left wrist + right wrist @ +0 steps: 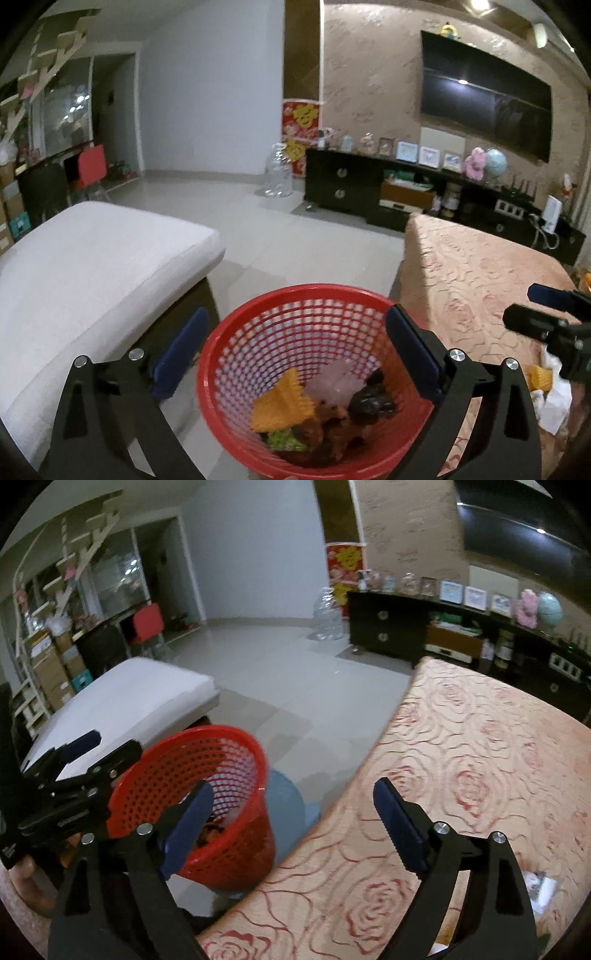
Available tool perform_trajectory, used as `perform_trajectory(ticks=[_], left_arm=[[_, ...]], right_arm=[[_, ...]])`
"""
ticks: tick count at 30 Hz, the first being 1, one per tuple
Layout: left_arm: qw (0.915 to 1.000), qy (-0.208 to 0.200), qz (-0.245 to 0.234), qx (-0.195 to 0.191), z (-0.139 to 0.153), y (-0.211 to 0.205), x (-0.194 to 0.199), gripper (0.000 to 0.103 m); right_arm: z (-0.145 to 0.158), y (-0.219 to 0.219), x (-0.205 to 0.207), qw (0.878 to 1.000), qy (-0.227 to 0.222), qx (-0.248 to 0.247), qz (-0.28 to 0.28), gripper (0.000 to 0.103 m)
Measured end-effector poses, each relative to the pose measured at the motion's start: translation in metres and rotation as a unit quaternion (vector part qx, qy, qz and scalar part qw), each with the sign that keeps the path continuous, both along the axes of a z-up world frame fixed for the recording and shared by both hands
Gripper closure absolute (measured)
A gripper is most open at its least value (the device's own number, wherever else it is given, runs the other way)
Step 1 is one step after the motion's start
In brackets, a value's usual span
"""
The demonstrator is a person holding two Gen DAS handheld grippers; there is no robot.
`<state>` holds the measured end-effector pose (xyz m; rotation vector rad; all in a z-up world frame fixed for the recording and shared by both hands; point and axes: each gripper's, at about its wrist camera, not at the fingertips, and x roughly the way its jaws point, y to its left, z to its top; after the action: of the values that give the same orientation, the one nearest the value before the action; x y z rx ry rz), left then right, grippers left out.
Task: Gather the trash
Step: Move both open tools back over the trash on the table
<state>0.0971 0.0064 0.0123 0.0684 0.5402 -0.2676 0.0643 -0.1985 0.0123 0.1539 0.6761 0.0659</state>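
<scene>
Left wrist view: left gripper spread wide, empty, above the red plastic mesh basket.
Basket contents: orange ridged wrapper, dark scraps.
Right gripper: spread, empty, beside the basket.
Remaining trash: white crumpled paper on the rose-patterned cloth, right of the basket.
Risk: a finger catching the rim could tip the light basket.

Left gripper wide open above red basket holding crumpled trash; right gripper over rose-patterned desk.
</scene>
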Motion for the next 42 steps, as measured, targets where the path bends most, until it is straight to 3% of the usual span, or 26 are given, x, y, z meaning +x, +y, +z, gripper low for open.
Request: perform_trajectory(ticks=[9, 21, 34, 40, 42], left_arm=[[0.9973, -0.017, -0.07, 0.015, -0.001, -0.038, -0.025, 0.01], [0.9845, 0.002, -0.173, 0.03, -0.017, -0.101, -0.056, 0.01], [0.955, 0.056, -0.276, 0.093, -0.064, -0.182, -0.087, 0.01], [0.9433, 0.084, -0.307, 0.093, -0.078, -0.208, -0.091, 0.011], [0.9391, 0.097, -0.315, 0.098, -0.084, -0.218, -0.09, 0.017]], right_arm=[[0.008, -0.057, -0.051, 0.996, -0.014, -0.033, -0.086, 0.012], [-0.016, -0.136, -0.135, 0.977, 0.016, -0.015, -0.214, 0.011], [-0.03, -0.174, -0.178, 0.961, 0.02, 0.014, -0.274, 0.011], [-0.033, -0.181, -0.185, 0.96, 0.022, 0.018, -0.28, 0.011], [-0.034, -0.182, -0.186, 0.96, 0.023, 0.017, -0.28, 0.011]])
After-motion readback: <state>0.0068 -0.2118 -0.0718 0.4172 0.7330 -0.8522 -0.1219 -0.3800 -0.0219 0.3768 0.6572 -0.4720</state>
